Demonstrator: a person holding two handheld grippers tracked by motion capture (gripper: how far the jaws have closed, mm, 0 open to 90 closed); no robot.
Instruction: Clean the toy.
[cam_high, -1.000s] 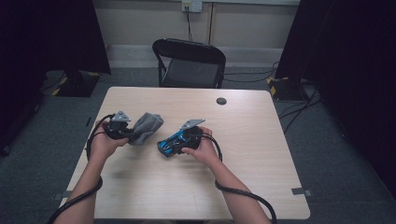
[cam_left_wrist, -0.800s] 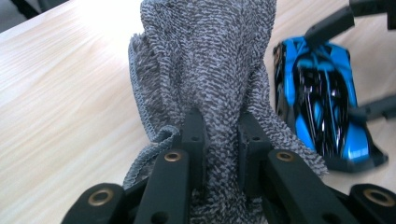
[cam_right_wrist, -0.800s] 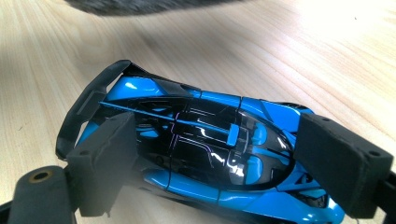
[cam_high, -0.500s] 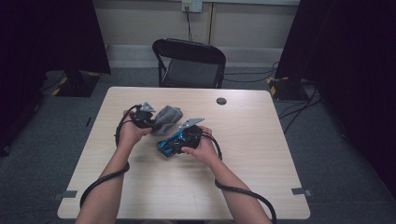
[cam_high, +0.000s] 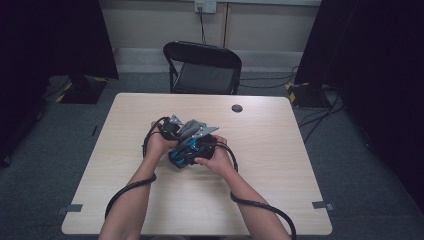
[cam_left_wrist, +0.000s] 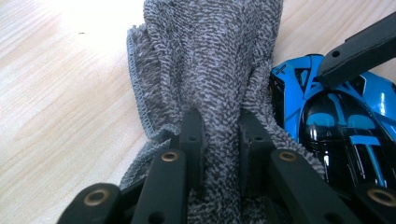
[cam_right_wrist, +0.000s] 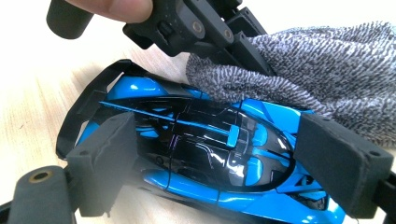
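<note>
My left gripper (cam_left_wrist: 218, 135), clenched on the grey towel (cam_left_wrist: 210, 60), sits just beside the blue toy car (cam_right_wrist: 205, 158), which my right gripper's fingers (cam_right_wrist: 345, 163) clamp nose-to-tail (low over the bench (cam_high: 280, 165)).

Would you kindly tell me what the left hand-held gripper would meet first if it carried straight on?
Probably the blue toy car: the left hand-held gripper, clamping the grey cloth, points just beside it, though depth is unclear.

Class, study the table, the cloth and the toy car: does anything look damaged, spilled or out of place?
Nothing stands out. The left gripper pinches the grey cloth against the blue toy car, which the right gripper clamps end to end on the table. No damage or spill visible.
</note>
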